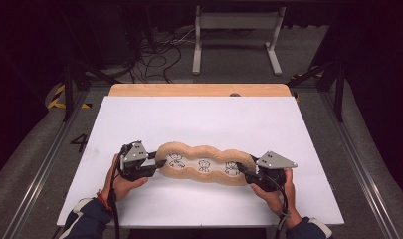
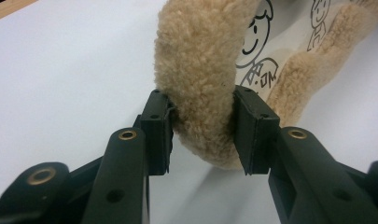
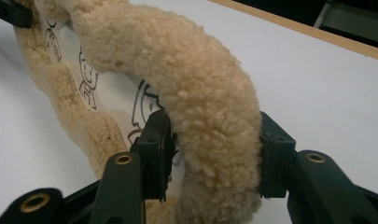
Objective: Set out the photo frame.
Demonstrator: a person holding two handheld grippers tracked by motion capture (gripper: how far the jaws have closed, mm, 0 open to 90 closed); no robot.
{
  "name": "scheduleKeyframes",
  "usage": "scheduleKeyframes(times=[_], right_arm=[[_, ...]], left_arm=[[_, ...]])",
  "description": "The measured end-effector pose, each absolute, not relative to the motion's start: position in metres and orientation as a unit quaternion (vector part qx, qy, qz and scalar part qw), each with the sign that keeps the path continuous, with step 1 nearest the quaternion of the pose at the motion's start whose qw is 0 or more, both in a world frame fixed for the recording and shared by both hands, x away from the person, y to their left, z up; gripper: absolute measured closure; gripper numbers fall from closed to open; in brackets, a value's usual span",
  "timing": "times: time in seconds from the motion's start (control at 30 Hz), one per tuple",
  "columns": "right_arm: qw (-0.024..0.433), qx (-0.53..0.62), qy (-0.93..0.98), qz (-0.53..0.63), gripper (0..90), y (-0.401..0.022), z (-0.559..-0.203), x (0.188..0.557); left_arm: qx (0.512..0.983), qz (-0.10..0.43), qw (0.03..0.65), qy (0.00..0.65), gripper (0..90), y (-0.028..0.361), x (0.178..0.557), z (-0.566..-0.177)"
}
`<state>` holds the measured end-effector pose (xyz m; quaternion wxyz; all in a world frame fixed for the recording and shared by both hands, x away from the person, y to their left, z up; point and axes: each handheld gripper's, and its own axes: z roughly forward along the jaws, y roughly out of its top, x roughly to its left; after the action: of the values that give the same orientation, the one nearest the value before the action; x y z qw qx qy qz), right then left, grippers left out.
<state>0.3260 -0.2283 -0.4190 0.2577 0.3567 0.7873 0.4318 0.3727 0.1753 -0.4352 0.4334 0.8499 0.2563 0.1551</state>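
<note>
A: How is the step in hand best carried out?

B: The plush mat [image 1: 205, 166] is gripped at both ends, so an even lift or stretch is advised. Both ends should be raised together and level, and pull should be applied gently, since the fleece rim [image 2: 200, 84] is soft and could slip from the pads.

A: How is the left gripper [image 1: 150, 166] set?

B: Its jaws are closed onto the rim at the mat's left end; the fleece is seen squeezed between the two pads in the left gripper view.

A: And the right gripper [image 1: 244, 172]?

B: Its jaws are likewise clamped on the rim [image 3: 214, 126] at the right end, with the rim bulging above the pads.

A: Where is the mat located?

B: It is laid lengthwise across the near part of the white table [image 1: 199, 119], between the two grippers, with its printed figures [image 1: 204, 165] facing up.
</note>
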Motion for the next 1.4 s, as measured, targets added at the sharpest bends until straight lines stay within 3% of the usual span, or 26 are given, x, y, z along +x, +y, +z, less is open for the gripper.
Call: scheduleKeyframes(times=[1.4], right_arm=[[0.244, 0.351, 0.8, 0.421, 41.1, -0.227, -0.424, 0.34]], left_arm=[[0.85, 0.166, 0.43, 0.256, 58.8, 0.174, 0.355, -0.436]])
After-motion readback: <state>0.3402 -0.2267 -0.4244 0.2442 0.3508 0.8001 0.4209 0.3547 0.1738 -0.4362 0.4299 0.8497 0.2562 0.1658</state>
